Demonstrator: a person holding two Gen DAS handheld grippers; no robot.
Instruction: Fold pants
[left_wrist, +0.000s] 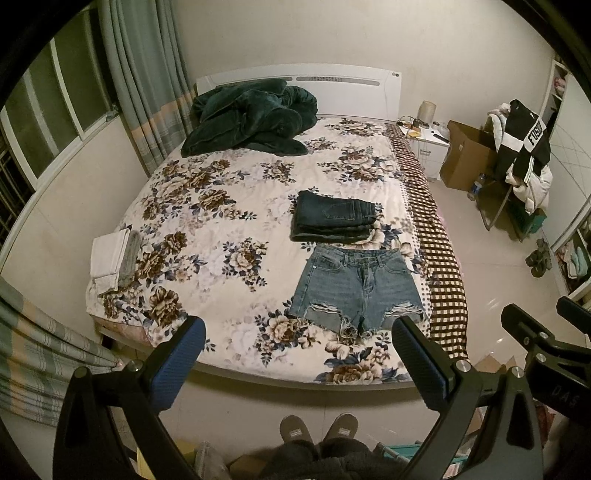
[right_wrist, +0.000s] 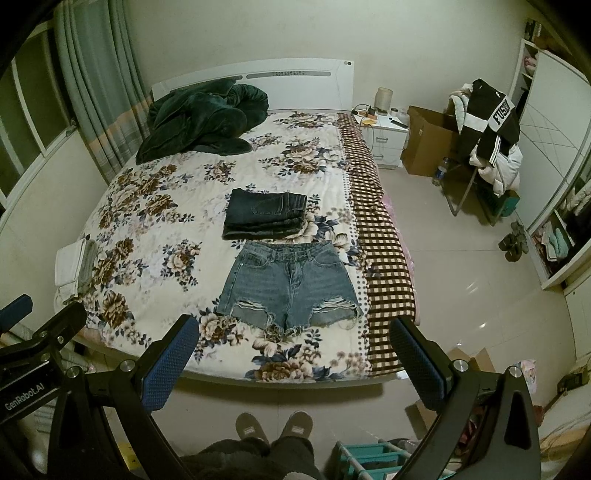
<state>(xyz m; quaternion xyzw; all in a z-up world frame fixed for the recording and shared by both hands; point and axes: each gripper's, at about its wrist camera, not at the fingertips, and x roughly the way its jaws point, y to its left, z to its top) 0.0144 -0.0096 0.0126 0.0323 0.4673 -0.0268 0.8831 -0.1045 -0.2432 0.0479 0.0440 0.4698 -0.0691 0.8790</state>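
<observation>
Both hand-held grippers gape before flat, frayed denim shorts (left_wrist: 356, 288).

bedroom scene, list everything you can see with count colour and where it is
denim shorts: 1, light blue, frayed hems, spread flat near the foot of the bed
folded jeans: 1 stack, dark blue, just beyond the shorts
folded cloths: 2, white and grey, left edge of the bed
blanket: 1, dark green, heaped by the headboard
bed cover: 1, white floral, with a brown check strip along the right side
nightstand: 1, white, right of the headboard
cardboard box: 1, brown, beside the nightstand
chair with clothes: 1, black and white garments, right of the room
curtain: grey-green, left wall
slippers: 2, grey, on the person's feet
left gripper: open, empty
right gripper: open, empty
</observation>
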